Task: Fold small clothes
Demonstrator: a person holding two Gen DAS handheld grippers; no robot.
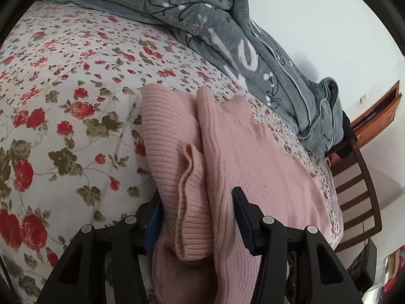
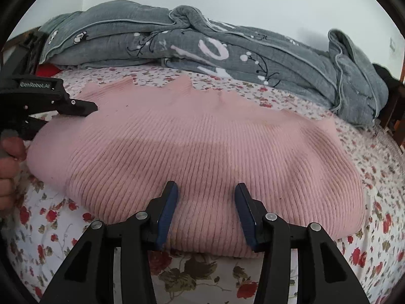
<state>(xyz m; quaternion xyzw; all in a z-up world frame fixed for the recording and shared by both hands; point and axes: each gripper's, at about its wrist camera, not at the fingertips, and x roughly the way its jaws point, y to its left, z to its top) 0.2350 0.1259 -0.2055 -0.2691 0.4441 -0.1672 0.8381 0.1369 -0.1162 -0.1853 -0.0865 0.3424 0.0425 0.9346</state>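
Note:
A pink ribbed sweater [image 2: 202, 139] lies folded on the floral bedsheet [image 2: 379, 177]. In the right wrist view my right gripper [image 2: 206, 185] sits at the sweater's near folded edge, its pads pressing into a bulge of knit between them. In the left wrist view the sweater [image 1: 253, 157] runs away from me. My left gripper [image 1: 197, 195] is shut on its thick folded end, and a ribbed cuff [image 1: 192, 202] bunches between the jaws. The left finger is partly buried in the knit. From the right wrist view, its upper finger [image 2: 76, 106] lies on the sweater's left edge, held by a hand [image 2: 10, 152].
A crumpled grey quilt [image 2: 227, 50] with white print lies along the far side of the bed, close behind the sweater. A dark wooden chair [image 1: 359, 190] and a wooden cabinet [image 1: 379, 111] stand beyond the bed's right edge. The floral sheet [image 1: 63, 101] stretches out to the left.

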